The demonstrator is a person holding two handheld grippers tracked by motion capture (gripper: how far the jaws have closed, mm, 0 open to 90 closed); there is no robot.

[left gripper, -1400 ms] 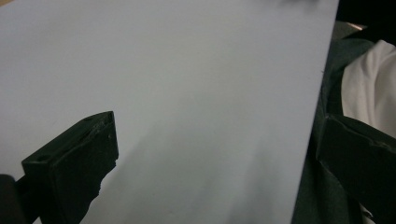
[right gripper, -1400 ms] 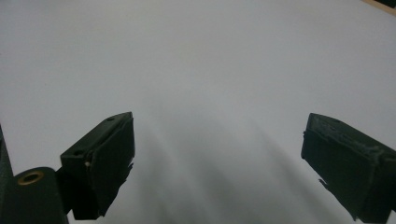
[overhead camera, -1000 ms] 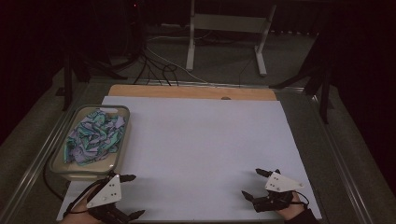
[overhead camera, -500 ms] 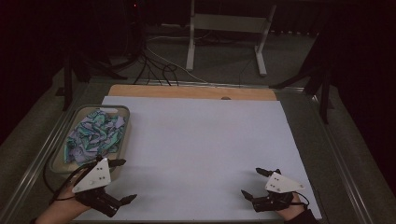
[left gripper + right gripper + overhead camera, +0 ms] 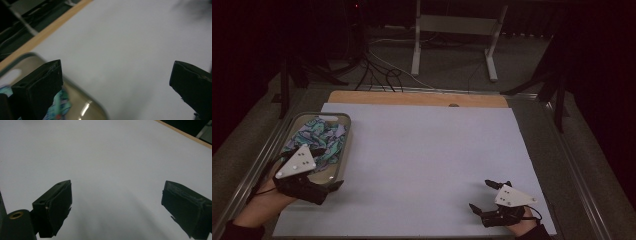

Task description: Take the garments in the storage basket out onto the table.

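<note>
Teal-patterned cloth (image 5: 319,142) sits crumpled in the tray (image 5: 343,150): soft, light, best pinched at a raised fold; left tongs (image 5: 328,167) hover wide open, empty; right tongs (image 5: 484,195) likewise

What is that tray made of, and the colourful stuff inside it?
The tray looks like shiny metal: its greyish rim carries a bright glint in the left gripper view. It could be glossy plastic, though. The colourful stuff looks like soft printed cloth, crumpled into folds of teal, white and purple; crinkled paper can't be ruled out.

Wide-apart left gripper (image 5: 117,82) fingers (image 5: 40,90) straddle the tray (image 5: 87,110) rim, over seemingly crumpled patterned cloth (image 5: 58,106).
</note>
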